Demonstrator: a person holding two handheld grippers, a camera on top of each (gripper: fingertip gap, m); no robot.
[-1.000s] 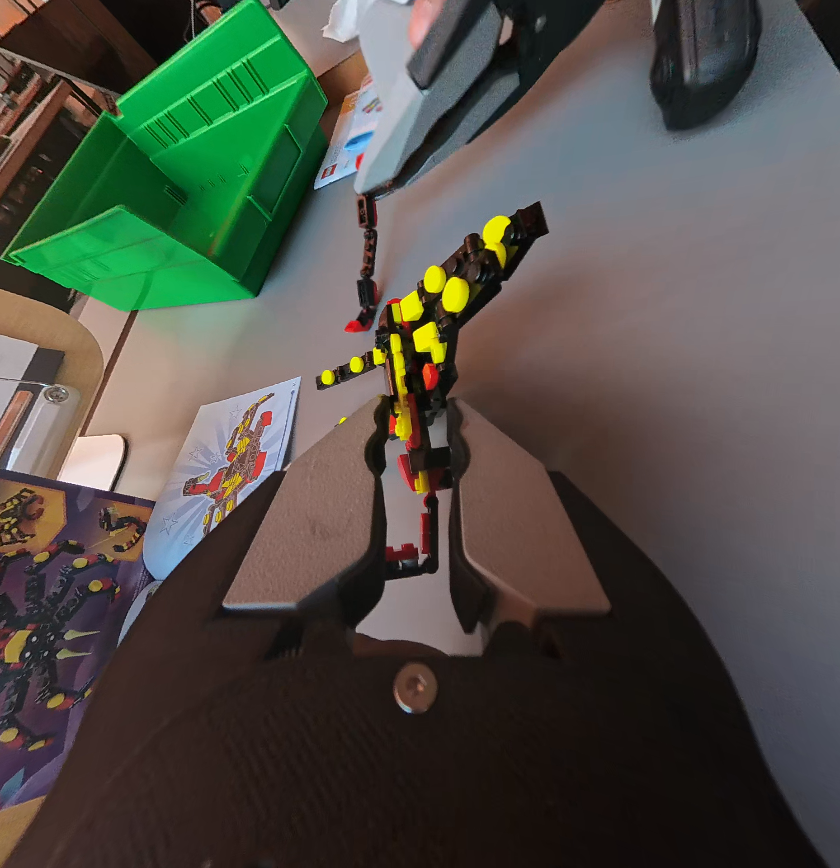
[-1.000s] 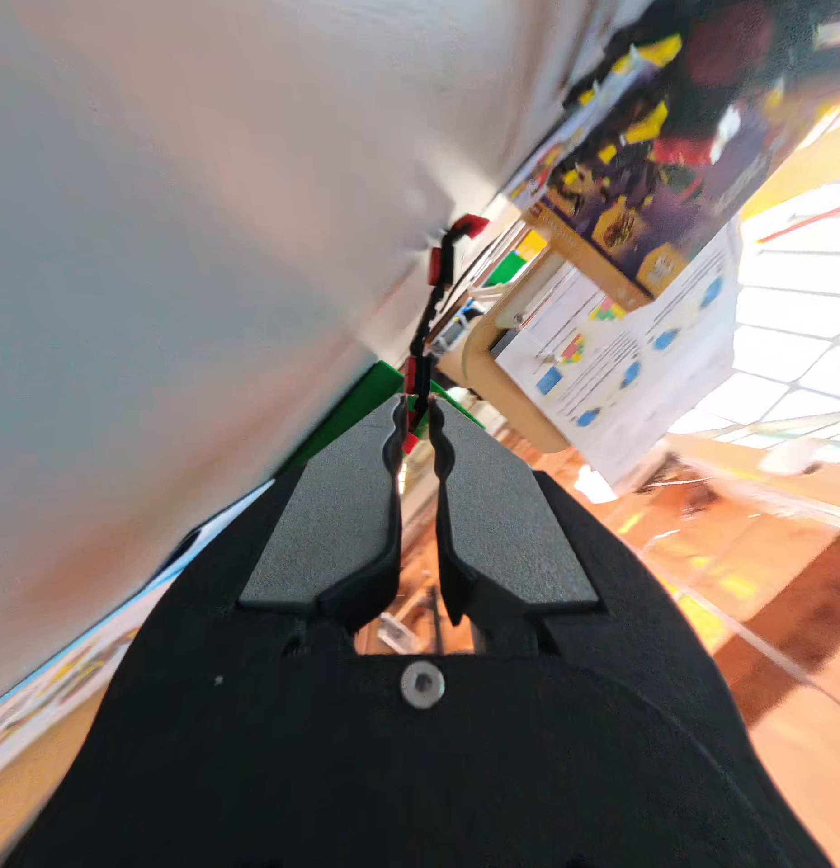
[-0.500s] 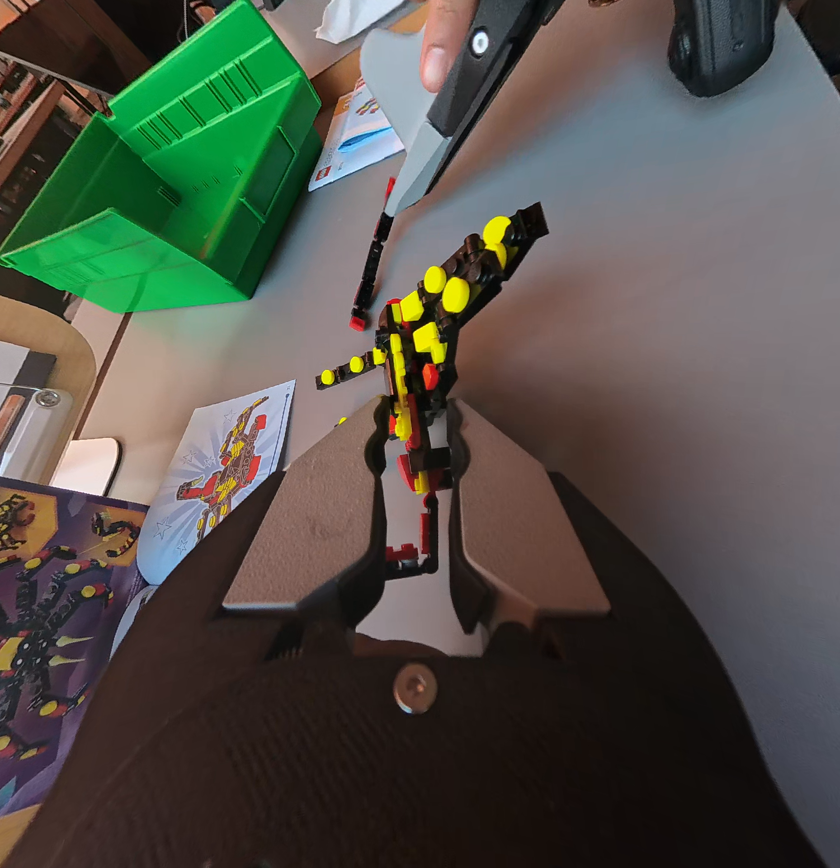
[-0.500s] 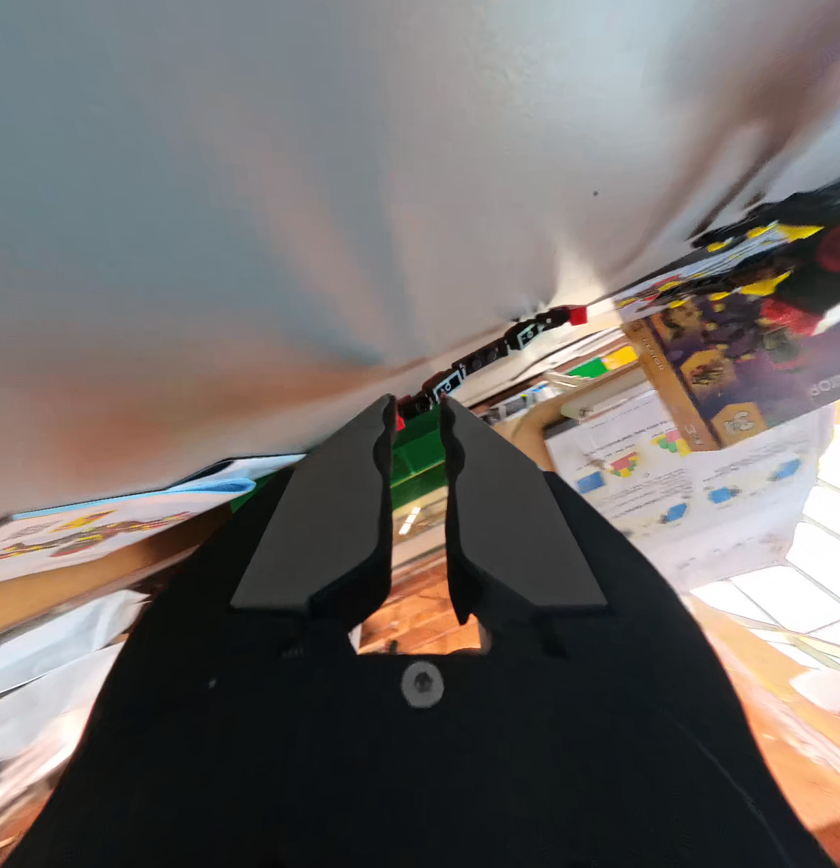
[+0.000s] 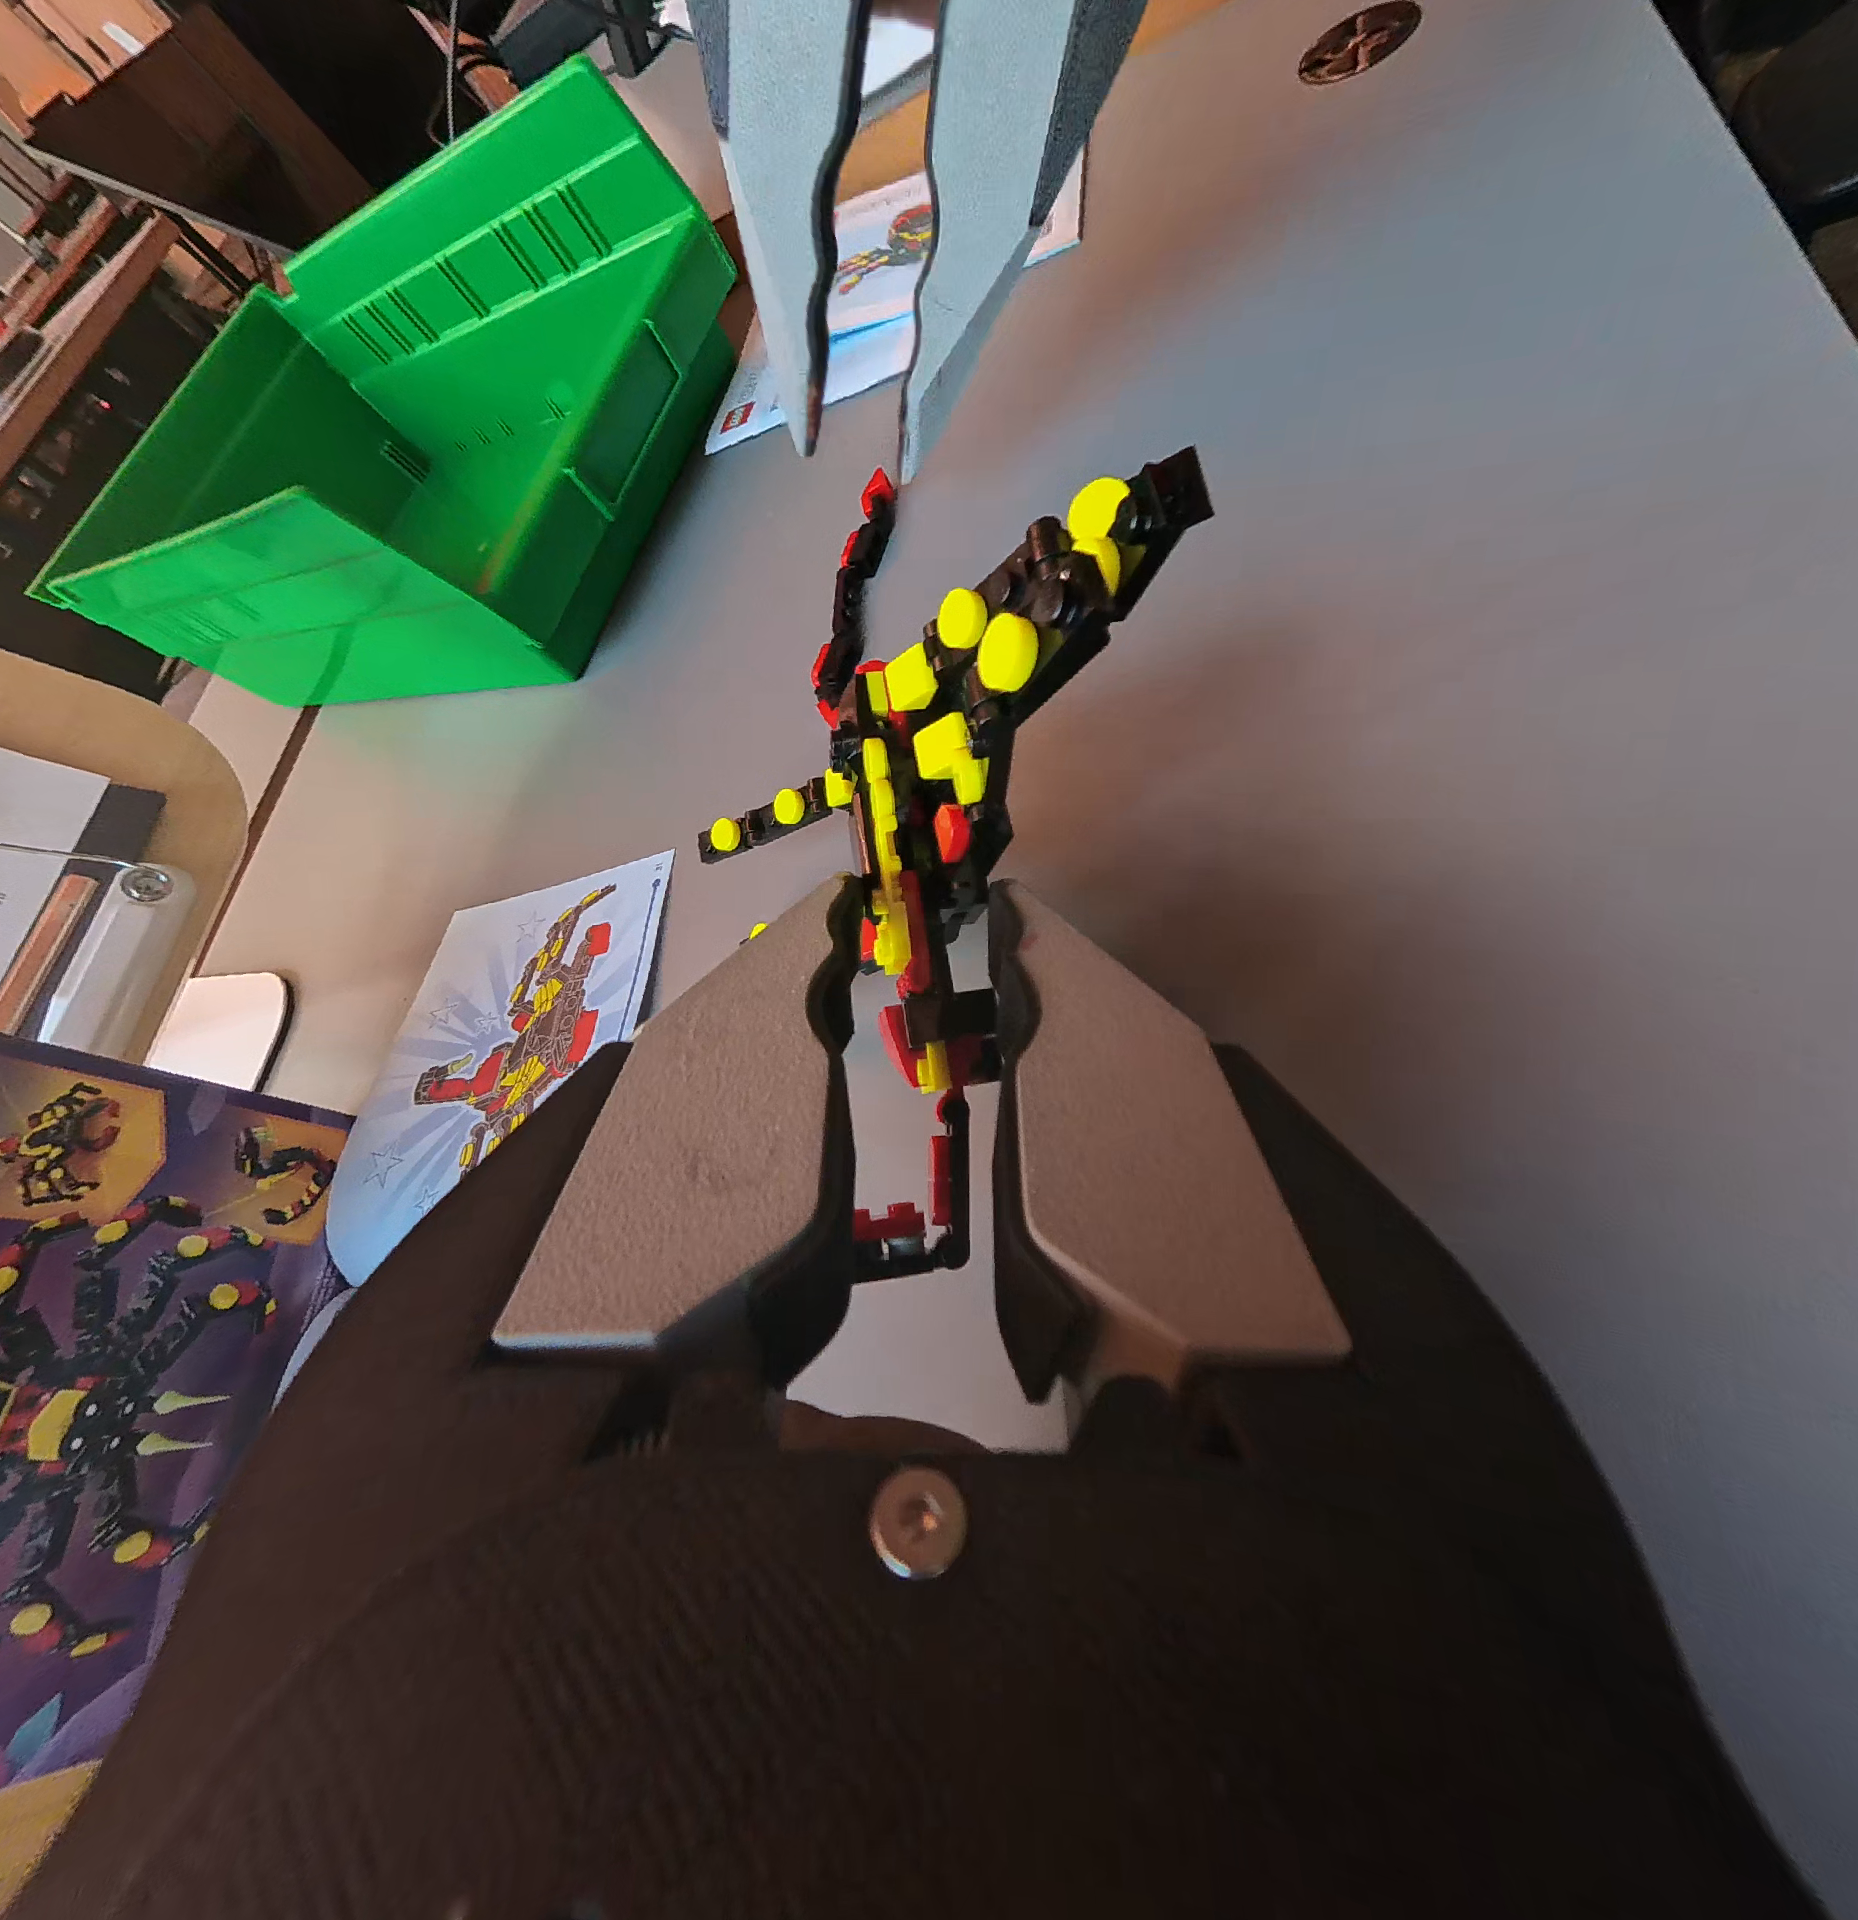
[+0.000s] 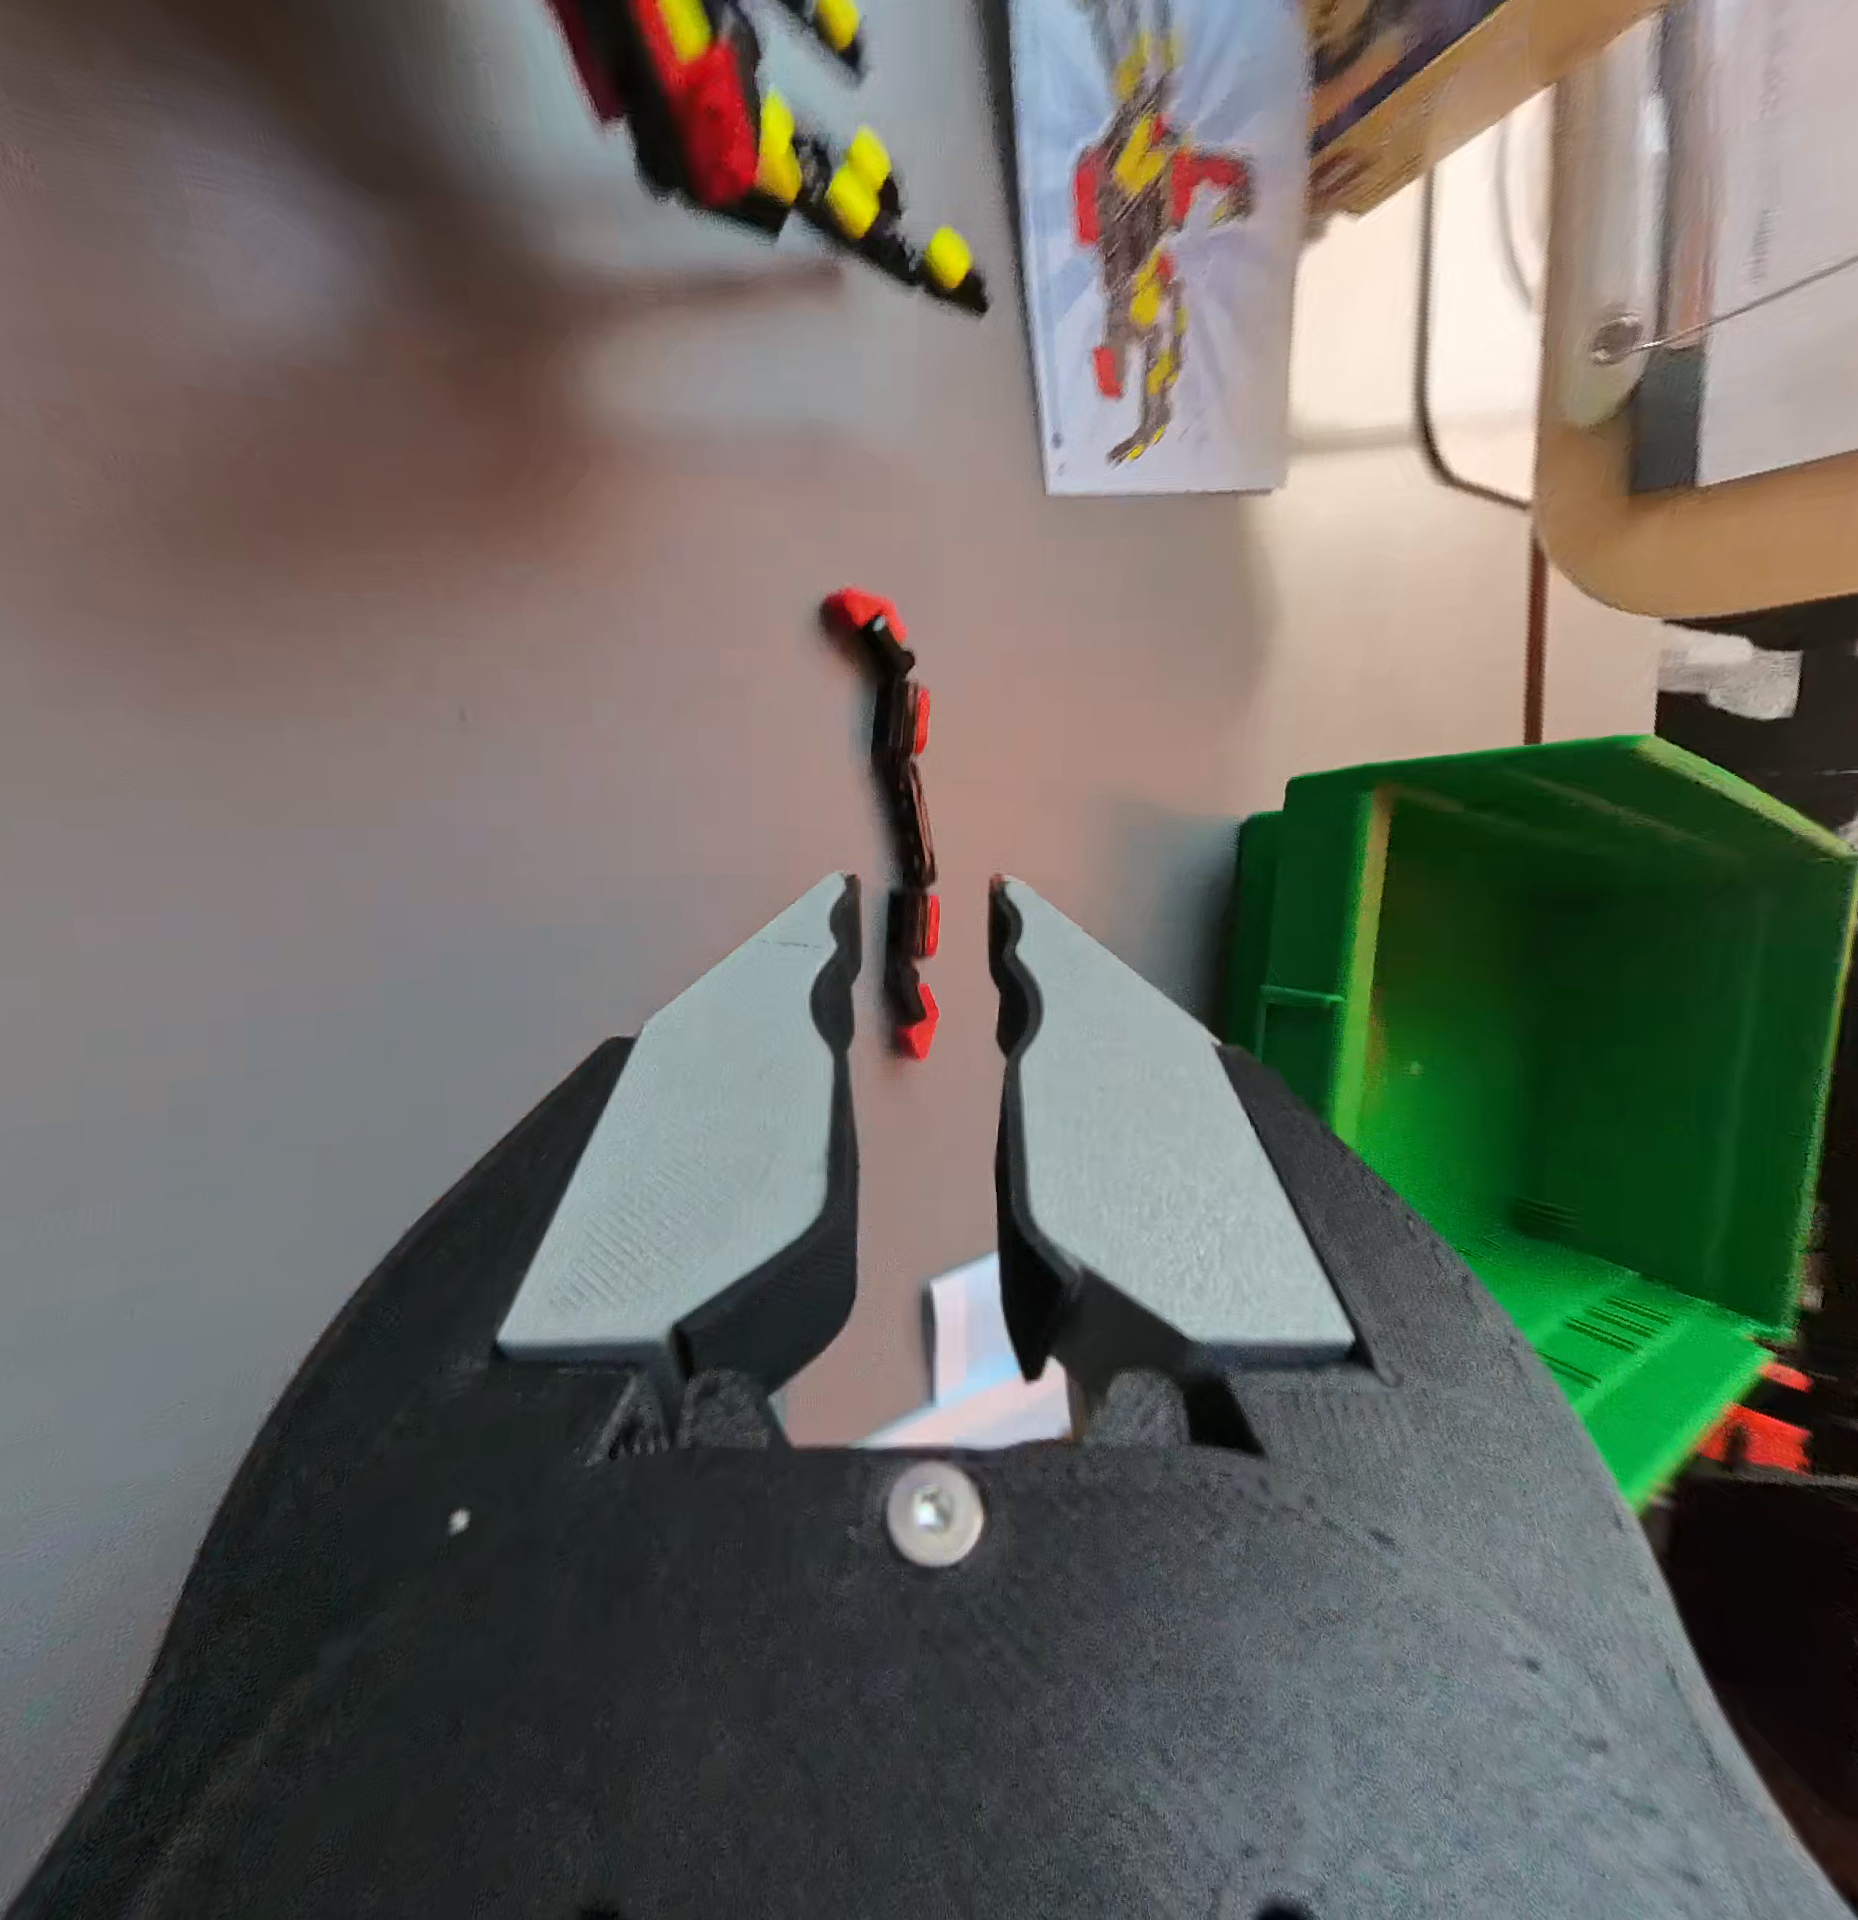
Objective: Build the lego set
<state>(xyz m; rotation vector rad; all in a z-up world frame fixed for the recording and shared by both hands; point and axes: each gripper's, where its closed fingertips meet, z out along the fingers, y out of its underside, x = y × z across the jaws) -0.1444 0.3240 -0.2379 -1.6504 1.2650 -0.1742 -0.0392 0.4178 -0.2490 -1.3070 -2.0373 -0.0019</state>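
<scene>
Lego leg (image 6: 907,831), between parted right jaws, untouched

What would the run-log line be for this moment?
left gripper: shut on black-yellow-red lego model | right gripper: open, over black-and-red jointed lego limb lying on grey table | limb: unattached

Warm daylight, soft shadows on the grey table (image 5: 1424,727), wide-angle bending at edges, right wrist view motion-blurred
</scene>
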